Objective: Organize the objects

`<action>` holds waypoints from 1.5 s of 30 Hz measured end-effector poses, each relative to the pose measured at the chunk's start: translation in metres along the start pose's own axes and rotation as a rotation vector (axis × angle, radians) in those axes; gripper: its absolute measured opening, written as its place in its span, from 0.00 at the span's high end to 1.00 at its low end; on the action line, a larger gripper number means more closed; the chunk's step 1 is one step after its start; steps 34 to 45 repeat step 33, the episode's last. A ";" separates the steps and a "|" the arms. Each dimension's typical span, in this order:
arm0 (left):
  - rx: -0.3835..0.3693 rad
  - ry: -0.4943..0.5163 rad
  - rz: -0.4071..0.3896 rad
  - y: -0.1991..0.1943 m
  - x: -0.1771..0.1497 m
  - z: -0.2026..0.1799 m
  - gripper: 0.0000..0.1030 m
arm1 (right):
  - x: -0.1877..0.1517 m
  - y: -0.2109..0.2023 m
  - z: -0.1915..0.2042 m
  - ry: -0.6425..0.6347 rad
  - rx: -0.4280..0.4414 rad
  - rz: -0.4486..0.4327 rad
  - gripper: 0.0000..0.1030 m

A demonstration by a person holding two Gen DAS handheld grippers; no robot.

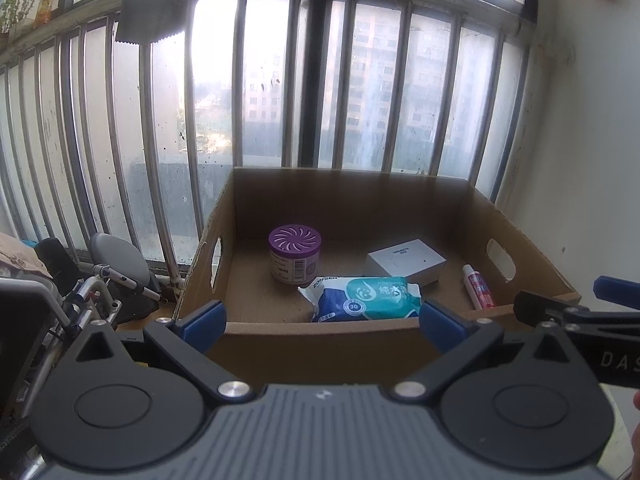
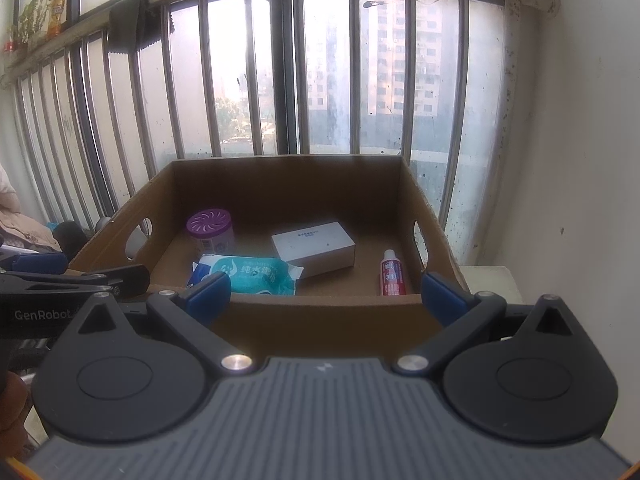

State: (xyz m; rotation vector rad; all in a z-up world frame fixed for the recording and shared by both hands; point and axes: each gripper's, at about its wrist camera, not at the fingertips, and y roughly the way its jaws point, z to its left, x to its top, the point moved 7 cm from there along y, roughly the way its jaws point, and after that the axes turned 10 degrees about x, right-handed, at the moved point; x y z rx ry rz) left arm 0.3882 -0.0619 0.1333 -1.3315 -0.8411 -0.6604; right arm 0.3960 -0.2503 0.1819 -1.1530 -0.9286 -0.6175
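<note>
Both grippers — left gripper (image 1: 322, 316), right gripper (image 2: 326, 292) — hover with jaws spread wide, holding nothing. Wipes pack (image 1: 364, 298) lies nearest in the cardboard box (image 1: 320, 330), long axis left-right, just beyond the left jaws — left likely nearer.

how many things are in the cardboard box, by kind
In the cardboard box:
purple-lidded jar: 1
wet wipes pack: 1
white box: 1
red and white tube: 1
Total: 4
</note>
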 end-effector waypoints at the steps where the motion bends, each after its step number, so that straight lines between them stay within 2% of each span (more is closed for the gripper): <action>1: 0.001 0.000 0.001 0.000 0.000 0.000 0.00 | 0.000 0.000 0.000 0.000 0.001 0.000 0.01; 45: 0.000 0.015 0.006 -0.001 -0.002 0.003 0.00 | -0.001 -0.002 0.000 0.002 -0.002 0.004 0.01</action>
